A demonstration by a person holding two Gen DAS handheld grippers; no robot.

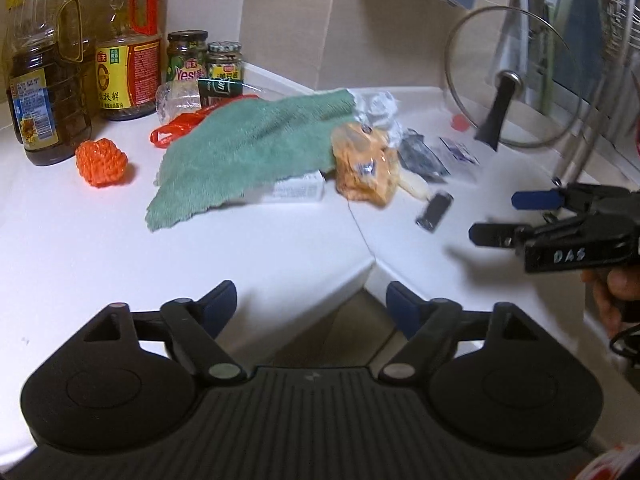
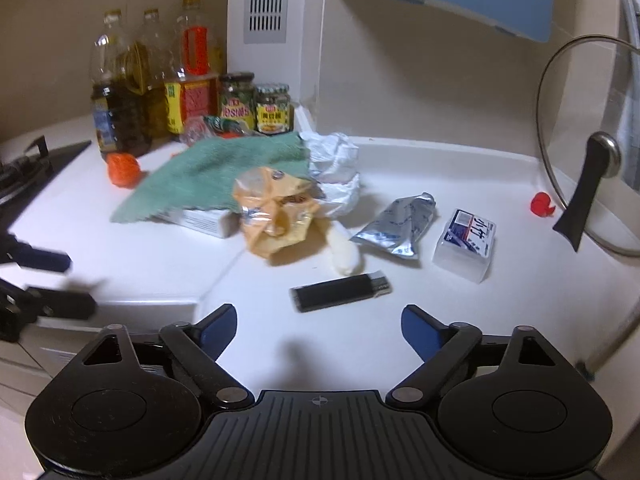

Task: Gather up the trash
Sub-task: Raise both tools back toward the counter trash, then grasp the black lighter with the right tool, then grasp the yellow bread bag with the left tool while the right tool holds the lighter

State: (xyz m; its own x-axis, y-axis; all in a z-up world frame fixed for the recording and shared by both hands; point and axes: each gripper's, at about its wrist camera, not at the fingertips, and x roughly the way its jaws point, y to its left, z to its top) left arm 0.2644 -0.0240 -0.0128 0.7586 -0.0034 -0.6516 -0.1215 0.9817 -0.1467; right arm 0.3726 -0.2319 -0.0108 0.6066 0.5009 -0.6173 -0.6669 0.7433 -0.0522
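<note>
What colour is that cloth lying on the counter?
Green; the cloth shows best in the left wrist view.

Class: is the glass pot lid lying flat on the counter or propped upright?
Propped upright: the glass lid stands on its rim, leaning back, knob facing out.

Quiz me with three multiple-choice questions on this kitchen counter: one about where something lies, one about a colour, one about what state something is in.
1. Where is the black lighter?
A. On the counter, nearest the right hand-held gripper
B. Under the towel
C. Inside a jar

2. What colour is the towel?
A. Red
B. Green
C. White

3. What state is the left hand-held gripper in?
A. Shut on the towel
B. Shut on a bottle
C. Open, holding nothing

Answers: 1 A, it lies bare just ahead of the gripper's fingers. 2 B, the cloth is plainly green. 3 C, its fingers stand apart with only counter between them.
</note>
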